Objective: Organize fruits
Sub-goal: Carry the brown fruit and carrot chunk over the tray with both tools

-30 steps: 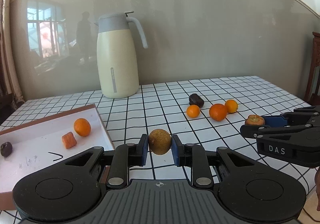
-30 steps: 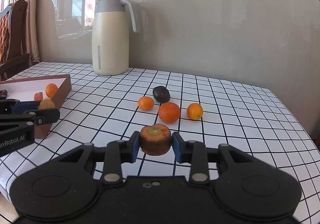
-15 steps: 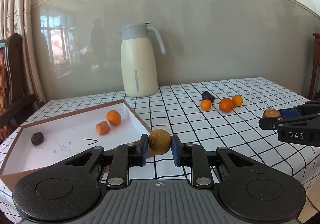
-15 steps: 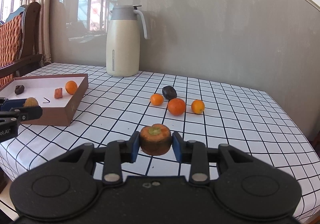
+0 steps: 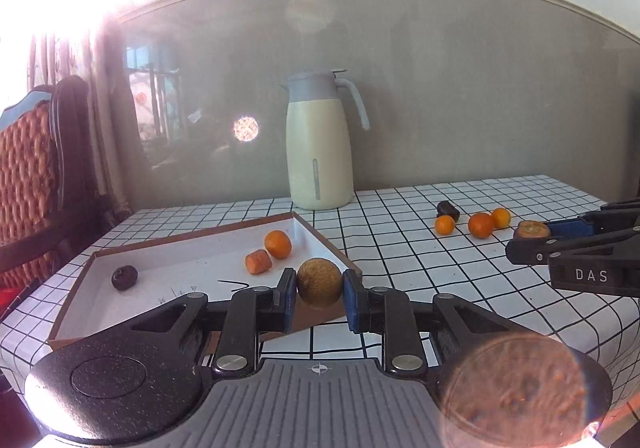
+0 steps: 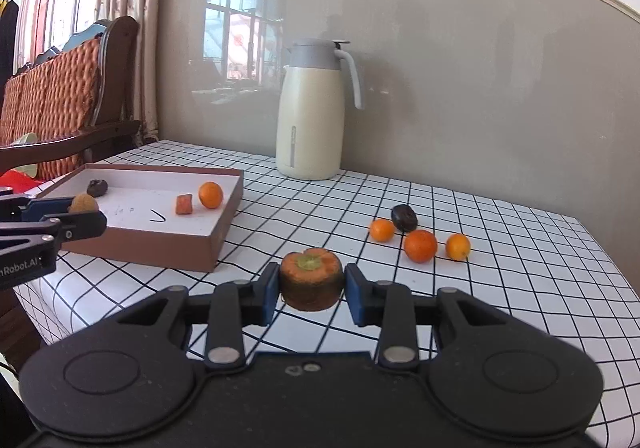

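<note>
Two fruits are in hand. The left tool (image 5: 319, 294) is clenched on a round brown fruit (image 5: 319, 282), held in the air near the tray's (image 5: 86, 274) near right corner. The right tool (image 6: 308, 290) is clenched on a squat orange persimmon (image 6: 311, 278), held above the bench (image 6: 520, 300) between the tray and the loose fruit.

In the tray lie an orange (image 5: 278, 244), a short orange chunk (image 5: 258, 261) just beside it, and a dark fruit (image 5: 124, 277) well apart at the left. On the bench to the right sit three small oranges (image 6: 420, 245) and a dark plum (image 6: 404, 217), close together. A cream jug (image 5: 320, 141) stands at the back by the wall.

Judging from this, both held fruits are headed for the tray. Risks:
- The brown fruit is round and gripped only at its sides; a tilt or loosened squeeze could let it roll out short of the tray.
- Released from a height, either fruit may bounce or roll into the orange and chunk.
- The two tools could collide if both come to the tray together.
- Glare washes out the left view's upper corner, so the tray's far edge may be misjudged.
</note>
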`<state>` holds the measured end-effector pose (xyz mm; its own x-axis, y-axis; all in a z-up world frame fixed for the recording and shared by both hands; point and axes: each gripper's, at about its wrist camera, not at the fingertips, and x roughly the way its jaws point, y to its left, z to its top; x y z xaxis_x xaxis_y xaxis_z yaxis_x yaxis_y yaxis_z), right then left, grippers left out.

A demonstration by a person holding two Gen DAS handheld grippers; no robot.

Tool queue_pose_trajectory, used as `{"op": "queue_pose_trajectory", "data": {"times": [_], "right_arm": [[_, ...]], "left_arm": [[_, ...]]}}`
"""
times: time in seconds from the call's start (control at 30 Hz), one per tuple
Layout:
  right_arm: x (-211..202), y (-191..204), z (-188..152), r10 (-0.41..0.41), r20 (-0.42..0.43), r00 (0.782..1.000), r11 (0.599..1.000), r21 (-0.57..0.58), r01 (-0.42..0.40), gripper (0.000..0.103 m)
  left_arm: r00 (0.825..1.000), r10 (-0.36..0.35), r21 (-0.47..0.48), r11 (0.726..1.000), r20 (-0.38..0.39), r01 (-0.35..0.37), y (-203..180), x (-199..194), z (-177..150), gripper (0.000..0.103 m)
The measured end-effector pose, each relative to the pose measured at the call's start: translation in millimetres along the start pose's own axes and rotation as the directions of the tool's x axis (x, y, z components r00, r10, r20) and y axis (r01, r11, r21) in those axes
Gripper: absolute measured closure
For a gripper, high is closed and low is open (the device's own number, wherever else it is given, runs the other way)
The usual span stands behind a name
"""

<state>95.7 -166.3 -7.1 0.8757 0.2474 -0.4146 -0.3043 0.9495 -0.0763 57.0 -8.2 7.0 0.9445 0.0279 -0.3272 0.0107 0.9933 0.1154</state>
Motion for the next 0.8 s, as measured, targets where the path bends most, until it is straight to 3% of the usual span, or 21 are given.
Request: {"op": "queue_pose_trajectory", "data": {"times": [0.8], "right_arm": [[17.2, 73.0, 26.9, 0.165, 0.079, 0.983, 0.985, -0.064, -0.161, 0.077]], "left_arm": [[0.987, 0.160, -0.068, 0.985, 0.011, -0.158, 73.3, -18.1, -12.3, 0.078]]}}
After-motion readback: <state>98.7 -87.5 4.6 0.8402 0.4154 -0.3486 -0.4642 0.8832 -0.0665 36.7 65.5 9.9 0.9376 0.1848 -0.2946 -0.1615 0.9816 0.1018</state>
